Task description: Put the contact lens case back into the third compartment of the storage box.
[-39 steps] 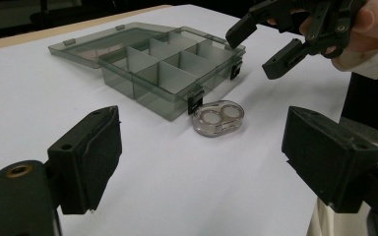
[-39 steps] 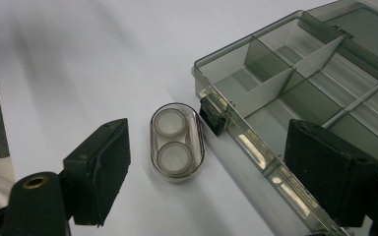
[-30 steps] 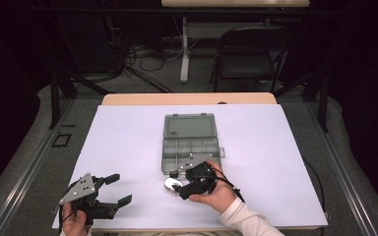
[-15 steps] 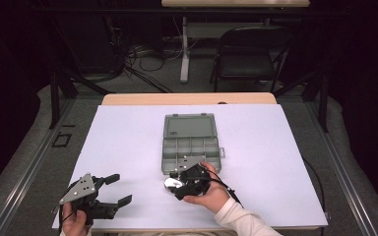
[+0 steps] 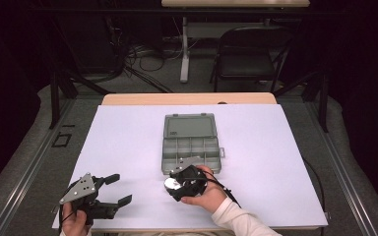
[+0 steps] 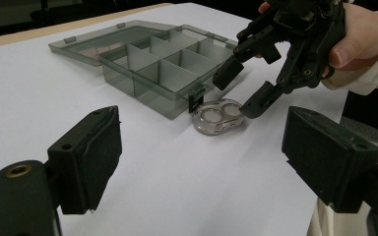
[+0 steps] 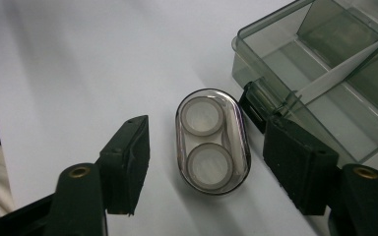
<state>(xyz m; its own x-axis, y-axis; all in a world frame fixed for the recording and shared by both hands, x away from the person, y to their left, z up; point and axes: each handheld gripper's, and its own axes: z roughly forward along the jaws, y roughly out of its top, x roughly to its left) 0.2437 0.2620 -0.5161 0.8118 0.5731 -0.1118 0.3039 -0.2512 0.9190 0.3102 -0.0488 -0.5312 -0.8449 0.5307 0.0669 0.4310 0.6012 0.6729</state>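
on the white table cover (image 5: 128, 142), near its near edge and a little right of centre, a small clear oval case (image 7: 212, 141) with two round white wells, lying flat just beside the near left corner of an open grey compartment box (image 5: 191, 147). case touching or almost touching the box's black latch; cannot tell which. right gripper (image 7: 206, 164) lowered over the case, jaws spread wide, one on each side of it with a gap on both sides, holding nothing. in the left gripper view, same right gripper (image 6: 248, 91) tilted down from the right, its lower jaw tip at the case's right rim, the person's hand (image 6: 364, 34) wrapped round its body. box lid laid back flat on the far side, dividers upright, compartments looking bare. left gripper (image 5: 109, 189) resting at the near left of the table, well apart from case and box, jaws wide and holding nothing, grey three-cornered plate on top. beyond the far edge, a wooden table edge (image 5: 187, 99), a dark chair (image 5: 248, 54) and loose cables (image 5: 142, 64) on the floor.
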